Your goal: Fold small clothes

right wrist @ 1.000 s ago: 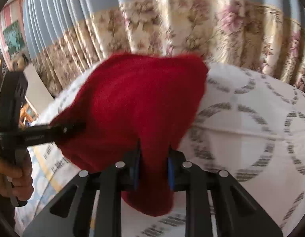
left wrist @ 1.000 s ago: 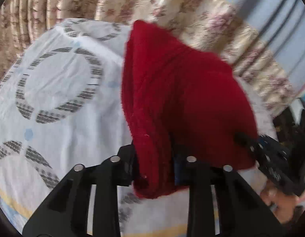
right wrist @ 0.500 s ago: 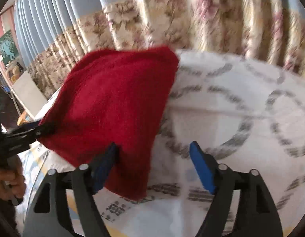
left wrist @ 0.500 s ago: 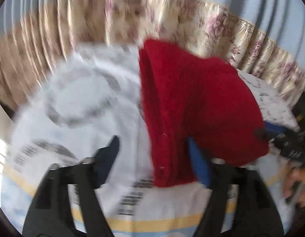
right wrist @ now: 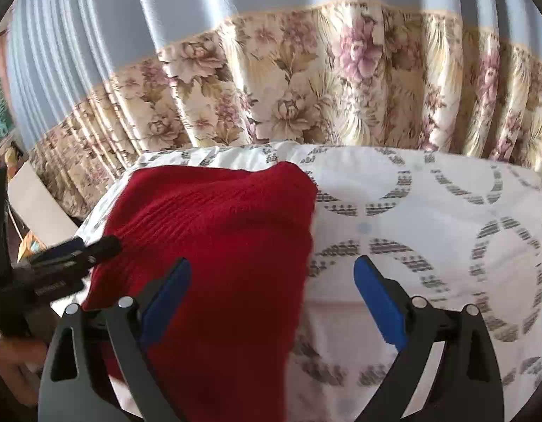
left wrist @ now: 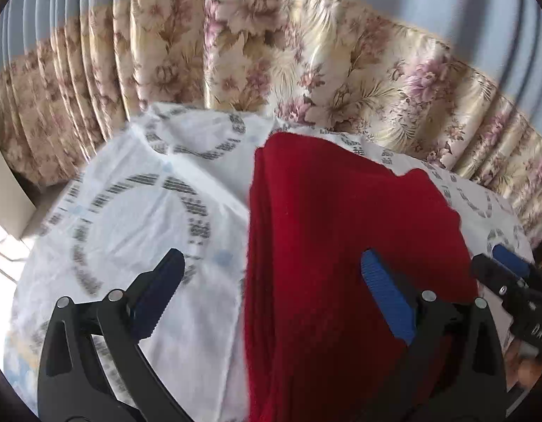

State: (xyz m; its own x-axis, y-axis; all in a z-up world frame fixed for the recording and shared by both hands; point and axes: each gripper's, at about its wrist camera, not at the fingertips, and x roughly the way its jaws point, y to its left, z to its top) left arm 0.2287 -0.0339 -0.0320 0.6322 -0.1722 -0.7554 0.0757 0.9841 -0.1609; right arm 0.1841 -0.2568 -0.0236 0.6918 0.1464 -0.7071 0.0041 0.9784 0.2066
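A red knitted garment [left wrist: 341,239] lies folded on a white sheet with grey rings [left wrist: 130,218]. My left gripper [left wrist: 271,263] hovers over its near left edge, jaws opening wide, and no pad presses on the knit. In the right wrist view the same garment [right wrist: 218,228] sits left of centre. My right gripper [right wrist: 272,267] is above its near right edge, jaws also opening, with nothing gripped. Each gripper shows in the other's view: the right gripper [left wrist: 492,263] at the garment's right side, the left gripper [right wrist: 102,248] at its left side.
Floral curtains [left wrist: 306,63] hang close behind the sheet, with blue-grey curtain above. Bare patterned sheet [right wrist: 429,218] stretches to the right of the garment. A hand [right wrist: 11,355] holds the left gripper's handle. A pale board [right wrist: 35,207] stands at far left.
Both grippers were shut on the garment's near edge a second ago. They have since opened, let it go and pulled back and up. The garment now rests flat on the sheet.
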